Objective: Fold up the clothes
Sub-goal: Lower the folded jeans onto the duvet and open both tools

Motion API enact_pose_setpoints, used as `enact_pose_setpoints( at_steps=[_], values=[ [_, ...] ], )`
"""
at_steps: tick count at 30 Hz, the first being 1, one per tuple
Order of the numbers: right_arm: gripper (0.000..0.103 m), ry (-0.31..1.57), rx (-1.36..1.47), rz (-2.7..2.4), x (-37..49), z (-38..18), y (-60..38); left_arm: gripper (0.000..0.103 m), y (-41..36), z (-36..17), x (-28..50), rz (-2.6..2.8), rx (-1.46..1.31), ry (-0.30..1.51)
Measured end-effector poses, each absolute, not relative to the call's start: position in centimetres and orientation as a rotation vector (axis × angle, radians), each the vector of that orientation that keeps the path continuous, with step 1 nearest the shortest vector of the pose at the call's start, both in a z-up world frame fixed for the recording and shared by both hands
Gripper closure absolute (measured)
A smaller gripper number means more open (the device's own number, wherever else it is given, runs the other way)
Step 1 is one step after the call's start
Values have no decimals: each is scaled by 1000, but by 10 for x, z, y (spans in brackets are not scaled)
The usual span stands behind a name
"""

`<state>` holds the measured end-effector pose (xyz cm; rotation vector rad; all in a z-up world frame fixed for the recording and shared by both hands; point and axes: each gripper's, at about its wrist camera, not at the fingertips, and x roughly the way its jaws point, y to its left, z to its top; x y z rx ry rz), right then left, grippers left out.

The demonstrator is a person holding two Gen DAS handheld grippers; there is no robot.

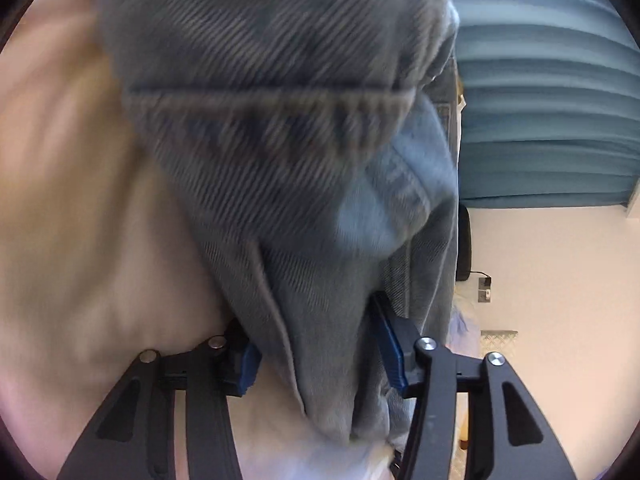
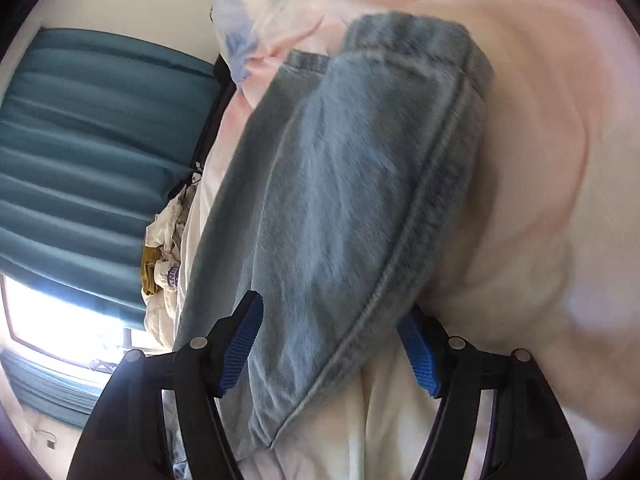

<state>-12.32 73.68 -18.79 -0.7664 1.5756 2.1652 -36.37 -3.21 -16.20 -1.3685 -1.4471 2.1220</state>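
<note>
Folded blue-grey jeans (image 1: 260,140) fill the left wrist view, lying on pale pink bedding (image 1: 80,200). My left gripper (image 1: 320,352) stands open, with a loose bunch of the denim between its blue pads (image 1: 390,344); I see no pinch in the cloth. In the right wrist view the same jeans (image 2: 340,200) lie as a long folded bundle with a stitched seam along their right edge. My right gripper (image 2: 332,350) is open wide around their near end, and its right pad (image 2: 420,360) is clear of the cloth.
Rumpled pink and cream bedding (image 2: 540,200) spreads under and around the jeans. A heap of other clothes (image 2: 164,248) sits at the bed's edge. Teal curtains (image 2: 80,140) (image 1: 540,120) hang beside a bright window (image 2: 60,320). A white wall carries a socket (image 1: 485,292).
</note>
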Motion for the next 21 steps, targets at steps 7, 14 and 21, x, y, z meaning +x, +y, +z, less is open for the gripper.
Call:
enact_pose_setpoints(
  at_steps=[7, 14, 21],
  values=[
    [79, 1298, -752, 2143, -155, -171, 737, 90, -17, -147, -366, 2257, -1299, -1425],
    [93, 1183, -701, 2221, -150, -107, 721, 95, -13, -96, -343, 2316, -1198, -1383],
    [94, 1199, -675, 2265, -102, -63, 712, 95, -57, -57, -297, 2329, -1219, -1345]
  ],
)
